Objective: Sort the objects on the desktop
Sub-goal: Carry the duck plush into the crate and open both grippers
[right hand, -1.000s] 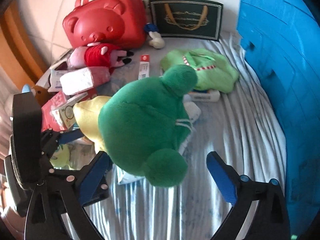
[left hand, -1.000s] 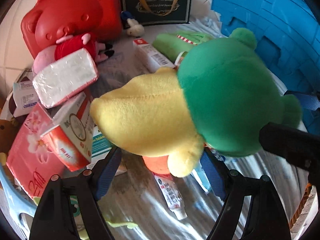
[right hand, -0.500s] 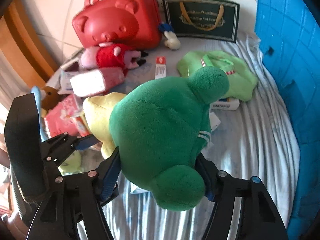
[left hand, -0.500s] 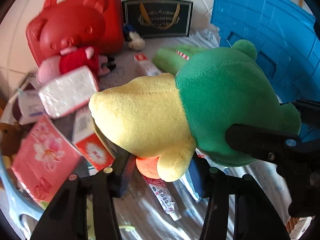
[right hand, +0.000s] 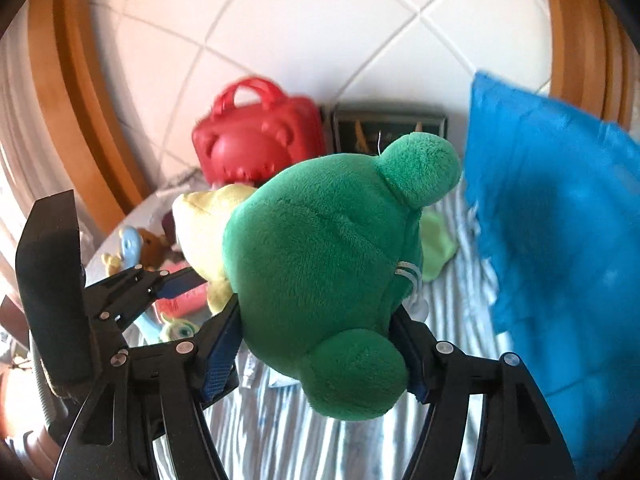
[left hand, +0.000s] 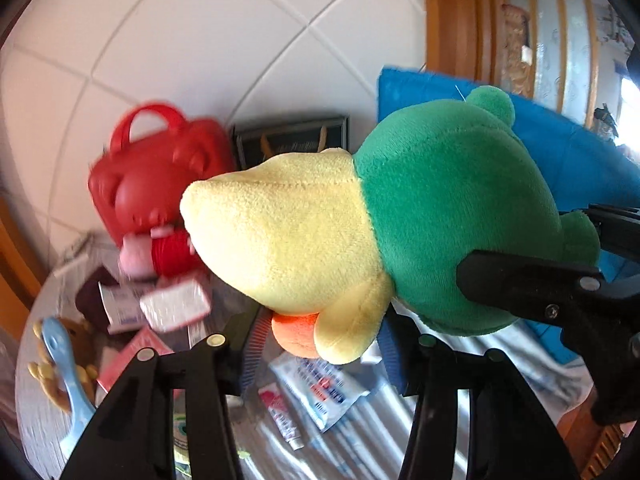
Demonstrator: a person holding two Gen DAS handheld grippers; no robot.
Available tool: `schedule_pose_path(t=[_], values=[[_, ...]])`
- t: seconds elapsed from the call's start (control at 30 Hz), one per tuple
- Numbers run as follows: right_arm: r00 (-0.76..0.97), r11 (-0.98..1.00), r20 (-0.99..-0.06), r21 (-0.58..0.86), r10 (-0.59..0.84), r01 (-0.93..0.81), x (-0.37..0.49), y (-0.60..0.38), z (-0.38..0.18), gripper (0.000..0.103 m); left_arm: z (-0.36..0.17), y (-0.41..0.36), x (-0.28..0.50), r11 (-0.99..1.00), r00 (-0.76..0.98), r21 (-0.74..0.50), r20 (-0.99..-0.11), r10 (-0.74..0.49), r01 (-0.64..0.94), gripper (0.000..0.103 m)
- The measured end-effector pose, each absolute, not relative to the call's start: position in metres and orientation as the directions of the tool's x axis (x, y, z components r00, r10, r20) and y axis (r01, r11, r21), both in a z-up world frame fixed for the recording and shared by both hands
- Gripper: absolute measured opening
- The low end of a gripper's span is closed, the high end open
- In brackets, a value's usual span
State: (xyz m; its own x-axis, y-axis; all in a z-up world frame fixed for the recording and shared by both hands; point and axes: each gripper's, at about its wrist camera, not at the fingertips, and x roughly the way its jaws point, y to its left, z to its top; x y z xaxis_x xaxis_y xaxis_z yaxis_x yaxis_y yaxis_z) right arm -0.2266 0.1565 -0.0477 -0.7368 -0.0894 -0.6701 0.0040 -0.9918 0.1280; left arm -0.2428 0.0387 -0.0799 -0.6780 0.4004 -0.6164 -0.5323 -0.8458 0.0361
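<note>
- The plush toy (left hand: pixel 400 232) (yellow at one end, green at the other) is now carried clear of the striped cloth (right hand: pixel 280 440); a second ago it lay among the clutter with both grippers set wide around it.
- The left gripper (left hand: pixel 320 354) is closed on the toy's yellow underside, beside the orange foot, its jaws narrowed from a wide stance to a firm pinch.
- The right gripper (right hand: pixel 320 344) is clamped across the green end, its blue pads pressed into the plush on both sides; a moderate opening is kept because the body is bulky.
- Both views are tilted upward compared with half a second ago: more tiled wall is seen, and the red bear case (left hand: pixel 160 184) and the dark gift bag (right hand: pixel 390 128) are pushed lower and farther off.
- The blue bin (right hand: pixel 560 240) stands at the right, near the toy's green end.
- The pick is judged complete, and a carry towards a sorting place (probably the blue bin, though that is only a guess) is what remains for this item.
- Left on the cloth are the toothpaste tube (left hand: pixel 282 416), the sachet (left hand: pixel 320 388) and the blue brush (left hand: pixel 64 364).
</note>
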Motion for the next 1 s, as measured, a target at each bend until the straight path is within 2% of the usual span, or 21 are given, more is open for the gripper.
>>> schedule_pose_path(t=[0.43,0.63,0.77,1.0], values=[[-0.858,-0.990,-0.513,0.106,0.030,-0.097,-0.146,0.238,0.040,0.068,0.010,0.138,-0.186,-0.781,-0.725,0.099,-0.459,0.514,-0.616,0.049],[-0.885,-0.981,-0.459,0.119,0.080,-0.151,-0.105,0.299,0.071,0.068,0.037,0.203,-0.154,-0.742,-0.714,0.132,-0.424,0.557,-0.657,0.049],[-0.889,-0.972,-0.446,0.147,0.099,-0.182,-0.081,0.343,0.082,0.068,0.045,0.246,-0.139,-0.719,-0.703,0.159,-0.430,0.566,-0.677,0.049],[-0.873,-0.948,-0.475,0.213,0.111,-0.236,-0.055,0.425,0.081,0.068,0.049,0.329,-0.126,-0.667,-0.641,0.181,-0.538,0.548,-0.722,0.049]])
